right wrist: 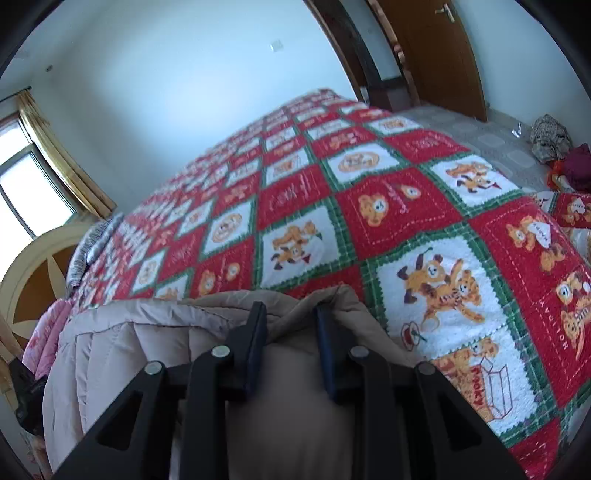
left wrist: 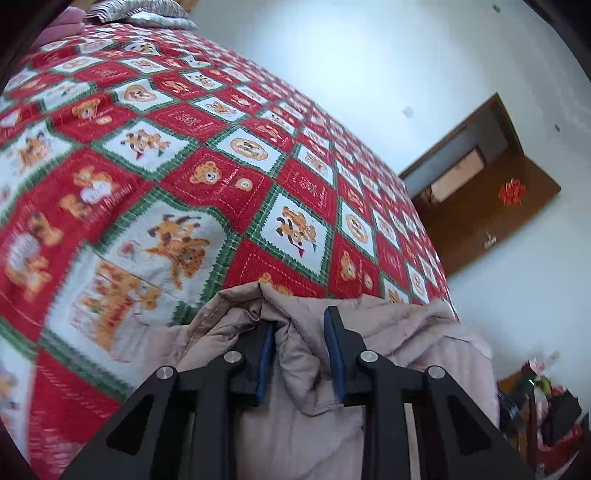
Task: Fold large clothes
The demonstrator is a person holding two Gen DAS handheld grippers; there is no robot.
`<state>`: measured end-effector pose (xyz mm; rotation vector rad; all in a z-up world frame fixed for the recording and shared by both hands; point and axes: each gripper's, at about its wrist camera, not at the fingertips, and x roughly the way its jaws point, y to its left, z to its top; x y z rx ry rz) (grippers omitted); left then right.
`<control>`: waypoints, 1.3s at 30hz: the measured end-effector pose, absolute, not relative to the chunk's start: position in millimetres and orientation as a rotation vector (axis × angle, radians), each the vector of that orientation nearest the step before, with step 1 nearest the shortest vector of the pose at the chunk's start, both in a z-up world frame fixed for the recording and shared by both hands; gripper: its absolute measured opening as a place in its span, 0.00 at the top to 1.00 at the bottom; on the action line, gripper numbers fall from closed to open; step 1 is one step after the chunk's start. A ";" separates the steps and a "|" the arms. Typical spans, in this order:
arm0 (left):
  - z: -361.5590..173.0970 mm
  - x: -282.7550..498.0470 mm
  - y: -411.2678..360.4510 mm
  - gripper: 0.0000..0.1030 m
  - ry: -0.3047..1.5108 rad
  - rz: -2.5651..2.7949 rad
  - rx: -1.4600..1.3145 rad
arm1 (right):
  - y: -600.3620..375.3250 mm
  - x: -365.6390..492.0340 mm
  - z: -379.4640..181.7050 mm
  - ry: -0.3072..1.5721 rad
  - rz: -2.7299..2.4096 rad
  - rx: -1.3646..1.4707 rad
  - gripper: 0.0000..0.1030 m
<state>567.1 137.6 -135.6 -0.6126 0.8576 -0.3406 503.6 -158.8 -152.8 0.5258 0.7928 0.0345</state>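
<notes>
A pale beige padded coat [left wrist: 406, 332] lies bunched at the near edge of a bed covered by a red, white and green teddy-bear quilt [left wrist: 221, 166]. My left gripper [left wrist: 300, 321] stands over the coat with its jaws apart and a loose fold of the fabric between its blue pads [left wrist: 334, 350]; the pads do not pinch it. In the right wrist view the same coat [right wrist: 147, 332] spreads to the left over the quilt [right wrist: 369, 203]. My right gripper [right wrist: 290, 308] is open too, with a hump of coat fabric between its fingers.
A striped pillow [left wrist: 147, 14] sits at the far end of the bed. A brown door [left wrist: 498, 206] with a red ornament and floor clutter [left wrist: 546, 406] lie beyond the bed. The right wrist view shows a window [right wrist: 29, 192], another door [right wrist: 443, 55] and a clothes pile [right wrist: 554, 147].
</notes>
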 end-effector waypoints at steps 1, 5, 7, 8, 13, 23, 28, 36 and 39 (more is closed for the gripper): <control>-124.6 562.9 145.4 0.69 0.861 -0.349 -0.623 | -160.5 506.3 -151.4 0.823 0.033 0.531 0.72; -64.4 533.4 182.1 0.26 0.758 -0.222 -0.497 | -179.6 478.9 -108.2 0.673 0.100 0.618 0.66; -36.7 513.4 198.6 0.17 0.660 -0.155 -0.425 | -188.3 446.3 -71.4 0.525 0.127 0.642 0.63; -29.3 507.0 202.2 0.17 0.652 -0.149 -0.409 | -188.0 437.3 -61.0 0.505 0.139 0.641 0.62; -11.4 466.2 160.8 0.17 0.671 -0.240 -0.251 | -140.3 387.2 -37.4 0.596 0.201 0.438 0.62; -82.5 448.5 10.2 0.17 0.675 -0.367 -0.044 | -71.2 381.0 -121.7 0.723 0.050 0.148 0.62; -120.7 454.3 18.9 0.15 0.629 -0.328 -0.049 | -79.1 382.6 -155.3 0.676 0.085 0.134 0.61; -138.0 472.6 12.4 0.09 0.666 -0.273 -0.023 | -72.6 390.3 -160.2 0.700 0.064 0.091 0.60; -139.3 471.1 8.6 0.08 0.677 -0.252 0.008 | -72.9 389.2 -158.8 0.703 0.065 0.096 0.60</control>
